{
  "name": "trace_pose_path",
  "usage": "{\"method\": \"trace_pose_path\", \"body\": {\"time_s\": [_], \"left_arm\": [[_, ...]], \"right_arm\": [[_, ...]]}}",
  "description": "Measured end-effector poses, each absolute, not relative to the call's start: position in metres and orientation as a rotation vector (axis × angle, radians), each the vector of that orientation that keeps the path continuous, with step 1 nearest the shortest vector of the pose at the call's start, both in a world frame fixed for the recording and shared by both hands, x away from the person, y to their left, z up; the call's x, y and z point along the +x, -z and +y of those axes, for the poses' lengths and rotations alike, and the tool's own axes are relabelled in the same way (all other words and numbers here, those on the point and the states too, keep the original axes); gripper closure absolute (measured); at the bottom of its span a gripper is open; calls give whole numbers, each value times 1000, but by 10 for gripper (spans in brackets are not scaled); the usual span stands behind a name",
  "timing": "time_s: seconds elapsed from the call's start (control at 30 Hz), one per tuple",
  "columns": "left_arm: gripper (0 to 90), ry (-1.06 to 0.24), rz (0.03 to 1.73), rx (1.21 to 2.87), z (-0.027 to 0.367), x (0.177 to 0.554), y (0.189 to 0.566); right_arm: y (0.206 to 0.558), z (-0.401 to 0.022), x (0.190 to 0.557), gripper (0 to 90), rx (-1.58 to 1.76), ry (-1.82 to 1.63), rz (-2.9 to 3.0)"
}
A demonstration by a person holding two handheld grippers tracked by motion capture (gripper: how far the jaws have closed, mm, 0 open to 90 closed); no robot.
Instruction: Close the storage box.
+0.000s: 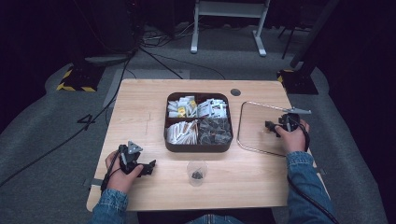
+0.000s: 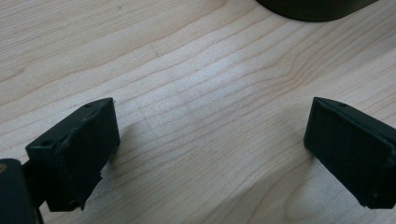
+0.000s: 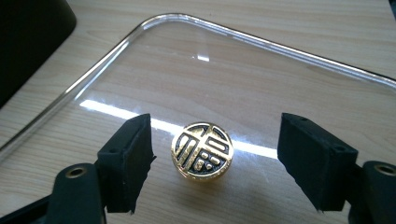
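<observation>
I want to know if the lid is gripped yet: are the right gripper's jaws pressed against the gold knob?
No: in the right gripper view the gold knob on the clear lid sits between the right gripper's jaws with a gap on each side.

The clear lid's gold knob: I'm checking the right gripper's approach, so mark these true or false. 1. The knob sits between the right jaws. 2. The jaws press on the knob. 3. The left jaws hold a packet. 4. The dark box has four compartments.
1. True: the gold knob lies between the right gripper jaws.
2. False: gaps show on both sides; the jaws stand open.
3. False: the left gripper is open over bare table.
4. True: the dark box has four, holding packets.
</observation>
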State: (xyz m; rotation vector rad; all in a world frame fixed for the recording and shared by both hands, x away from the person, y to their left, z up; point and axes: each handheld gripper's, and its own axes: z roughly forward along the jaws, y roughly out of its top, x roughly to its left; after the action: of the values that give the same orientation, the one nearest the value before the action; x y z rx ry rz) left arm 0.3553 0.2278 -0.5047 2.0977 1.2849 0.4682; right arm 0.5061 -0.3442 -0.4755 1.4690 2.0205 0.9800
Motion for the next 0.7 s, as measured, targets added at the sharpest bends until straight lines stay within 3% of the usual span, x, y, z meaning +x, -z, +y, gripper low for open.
{"method": "trace_pose_path", "body": {"time_s": [0.7], "left_arm": [[38,-469,1284,2098,228,355,505]], "right_arm": [[491,-337,505,540,1445,-897,2093]]}}
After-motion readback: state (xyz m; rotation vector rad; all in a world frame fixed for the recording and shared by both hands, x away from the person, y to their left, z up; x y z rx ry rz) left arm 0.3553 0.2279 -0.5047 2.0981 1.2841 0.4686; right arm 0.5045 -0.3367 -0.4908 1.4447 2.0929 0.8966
